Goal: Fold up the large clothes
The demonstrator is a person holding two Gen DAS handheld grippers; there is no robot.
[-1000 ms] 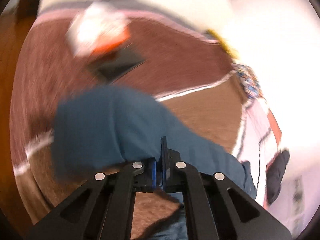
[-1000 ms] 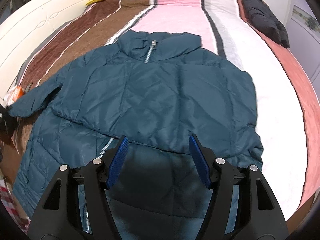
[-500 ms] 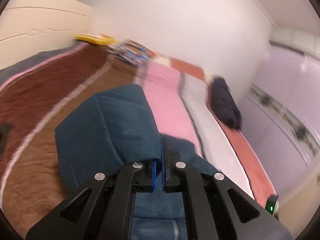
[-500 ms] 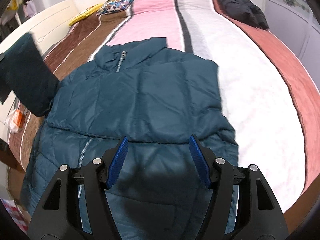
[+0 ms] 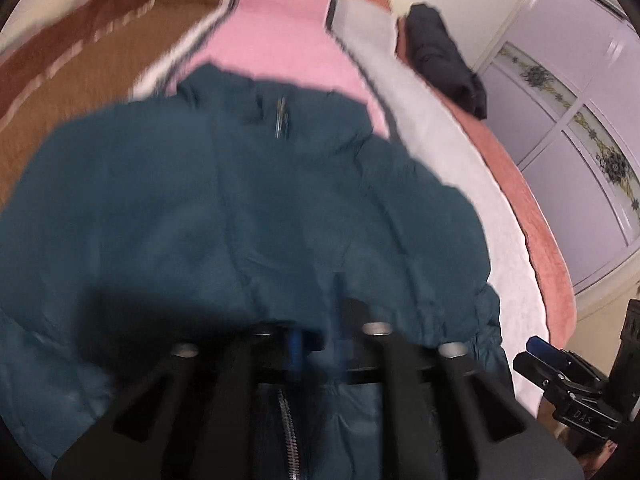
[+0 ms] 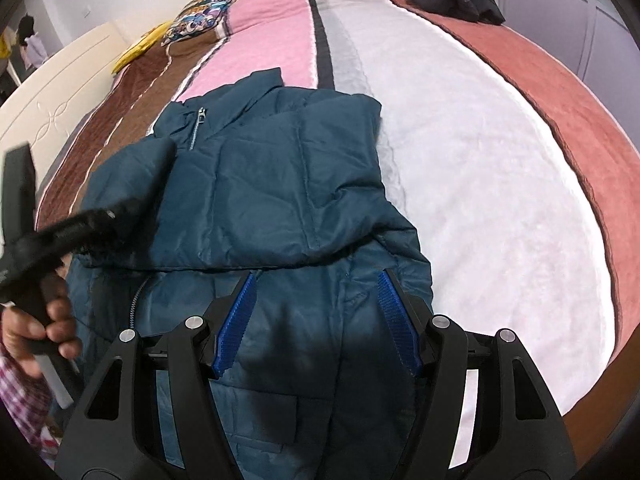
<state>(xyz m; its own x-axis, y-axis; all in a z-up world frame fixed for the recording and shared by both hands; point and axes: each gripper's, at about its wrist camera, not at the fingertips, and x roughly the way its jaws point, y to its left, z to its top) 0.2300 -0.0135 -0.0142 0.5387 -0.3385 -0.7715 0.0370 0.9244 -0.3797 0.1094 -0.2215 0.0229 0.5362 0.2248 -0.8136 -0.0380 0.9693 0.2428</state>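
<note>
The teal quilted puffer jacket (image 6: 280,200) lies on the striped bedspread (image 6: 480,160), both sleeves folded across its chest. The left gripper (image 5: 316,344), blurred, seems clamped on a sleeve cuff. The right gripper (image 6: 316,320) hovers above the hem, jaws wide apart, holding nothing.

The left gripper (image 5: 316,350) is pointing forward and down, its blue pads pressed close together with teal fabric bunched over the tips. The right gripper (image 6: 316,320) is hovering with its jaws spread wide, nothing lying between the ribbed blue pads (image 6: 236,320). The person's left hand (image 6: 40,324) is wrapping bare fingers around the black handle of its tool, seen blurred at the right camera's edge
</note>
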